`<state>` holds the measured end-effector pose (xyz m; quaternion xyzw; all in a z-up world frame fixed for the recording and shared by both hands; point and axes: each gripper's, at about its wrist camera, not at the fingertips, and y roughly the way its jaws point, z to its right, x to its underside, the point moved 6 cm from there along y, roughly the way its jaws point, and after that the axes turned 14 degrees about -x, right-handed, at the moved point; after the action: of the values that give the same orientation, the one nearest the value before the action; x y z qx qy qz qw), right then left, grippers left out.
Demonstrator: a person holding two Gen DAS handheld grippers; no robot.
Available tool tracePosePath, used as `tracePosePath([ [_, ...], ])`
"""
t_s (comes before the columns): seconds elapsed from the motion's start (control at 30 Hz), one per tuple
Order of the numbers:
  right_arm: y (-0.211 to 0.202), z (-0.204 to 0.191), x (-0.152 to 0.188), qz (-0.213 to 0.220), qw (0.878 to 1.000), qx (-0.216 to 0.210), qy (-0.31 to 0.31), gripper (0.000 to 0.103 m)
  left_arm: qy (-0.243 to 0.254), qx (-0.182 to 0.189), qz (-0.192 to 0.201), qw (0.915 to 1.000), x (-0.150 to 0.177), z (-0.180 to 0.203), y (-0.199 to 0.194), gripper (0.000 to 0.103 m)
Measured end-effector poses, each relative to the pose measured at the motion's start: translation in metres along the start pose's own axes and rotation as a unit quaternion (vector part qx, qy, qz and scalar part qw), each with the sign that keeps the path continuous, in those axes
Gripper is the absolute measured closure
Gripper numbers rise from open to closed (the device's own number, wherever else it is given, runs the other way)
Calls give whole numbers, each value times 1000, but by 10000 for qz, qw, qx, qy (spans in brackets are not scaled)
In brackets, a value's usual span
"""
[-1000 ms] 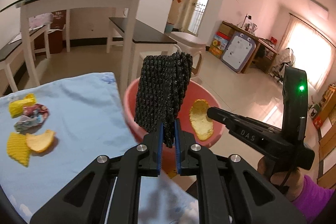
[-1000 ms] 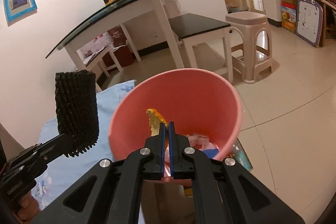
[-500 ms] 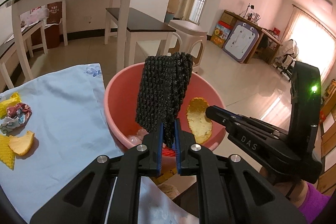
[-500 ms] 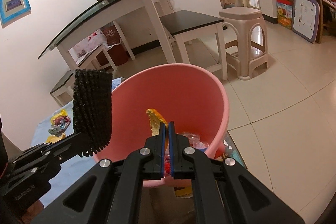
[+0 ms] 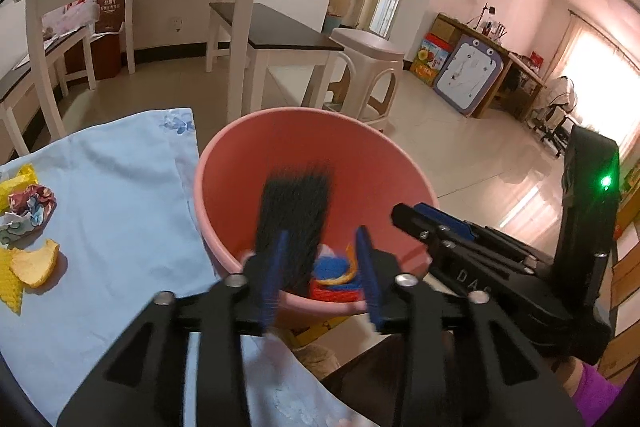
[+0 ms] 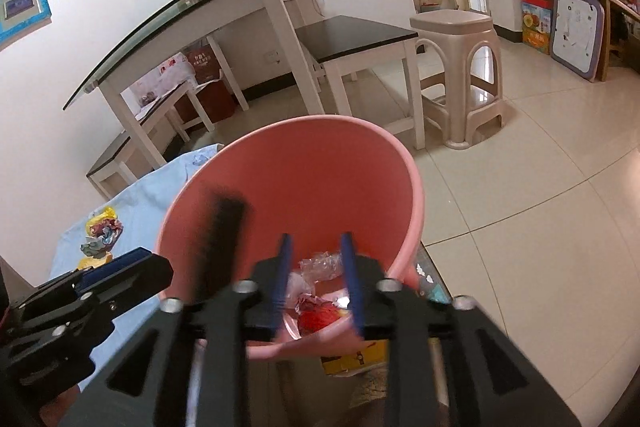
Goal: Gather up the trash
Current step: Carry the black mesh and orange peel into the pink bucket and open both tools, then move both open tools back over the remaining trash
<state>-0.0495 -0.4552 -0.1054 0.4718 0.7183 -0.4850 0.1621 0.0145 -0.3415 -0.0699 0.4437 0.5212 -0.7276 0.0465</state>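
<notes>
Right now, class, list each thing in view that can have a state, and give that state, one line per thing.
left gripper: fingers opening, pads off the mesh.
right gripper: fingers opening, nothing between them.
black foam mesh: released, blurred, dropping into the bucket.
pink bucket: upright, partly filled with trash.
crumpled wrapper: lying on the blue cloth.
peel piece: lying on the blue cloth.

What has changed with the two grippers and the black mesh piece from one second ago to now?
The left gripper is opening and has let go of the black foam mesh piece, which is dropping into the pink plastic bucket. The right gripper is opening too; its orange peel is released and no longer visible. The scraps on the blue cloth stayed.
</notes>
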Motion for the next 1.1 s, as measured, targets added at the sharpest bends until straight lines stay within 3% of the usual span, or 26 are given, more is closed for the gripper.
tracePosePath([
  [0.67, -22, -18, 4, 144, 9999, -76, -52, 58, 73, 72, 301, 9995, 5, -5, -40, 65],
  [1.1, -39, -77, 13, 224, 9979, -431, -425, 53, -89, -397, 502, 9979, 25, -56, -83, 65],
])
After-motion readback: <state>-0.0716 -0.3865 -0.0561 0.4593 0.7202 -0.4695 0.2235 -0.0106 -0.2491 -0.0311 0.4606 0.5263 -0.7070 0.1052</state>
